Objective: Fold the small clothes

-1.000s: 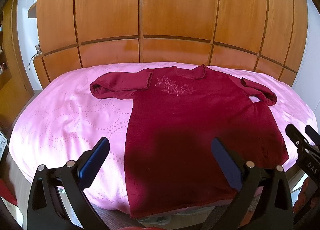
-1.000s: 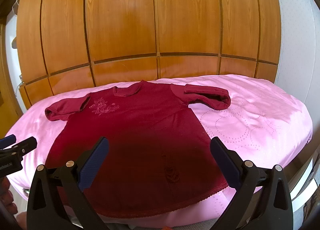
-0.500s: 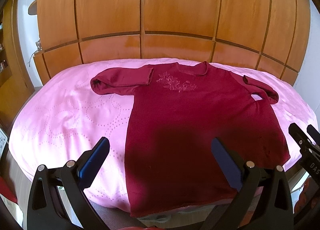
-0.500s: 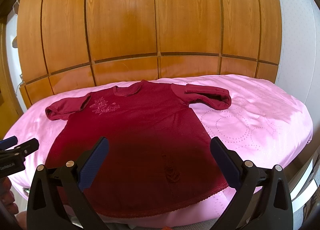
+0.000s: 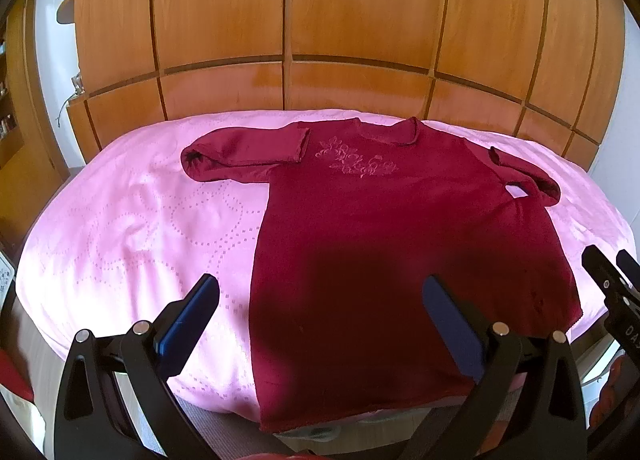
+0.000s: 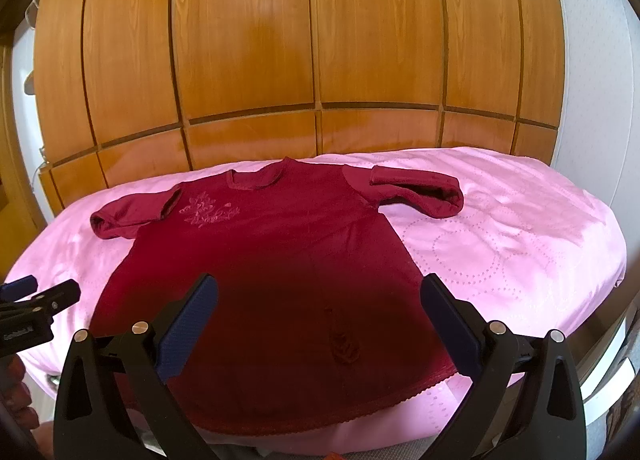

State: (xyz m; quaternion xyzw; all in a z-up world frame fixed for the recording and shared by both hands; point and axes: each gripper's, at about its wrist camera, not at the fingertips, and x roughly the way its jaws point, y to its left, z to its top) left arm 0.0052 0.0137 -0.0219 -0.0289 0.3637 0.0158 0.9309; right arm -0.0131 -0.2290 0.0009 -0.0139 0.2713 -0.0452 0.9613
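The left gripper [image 5: 320, 316] has its jaws wide apart and holds nothing; it hovers above the hem end of the dark red top [image 5: 384, 244], over that garment's left side. The right gripper [image 6: 318, 312] is likewise spread and empty, above the hem end on the garment's right side. Neither set of blue pads [image 6: 188, 330] touches the cloth.

The top lies face up and flat on the pink bedspread [image 5: 132, 228], with the neckline [image 6: 256, 182] at the far end, toward the wooden wardrobe [image 6: 312, 40], and the hem [image 5: 360, 414] reaching the near edge of the bed. Embroidered flowers [image 5: 356, 160] sit just below the neckline. Both sleeves, the left sleeve [image 5: 244, 156] and the right sleeve [image 6: 420, 192], appear doubled back toward the chest, so the first step looks done.

By my reading the task is early: 2 sleeves are tucked, while the body shows no fold. What is left is probably bringing the sides or hem over and squaring the packet. The fabric is soft and may wrinkle when lifted.
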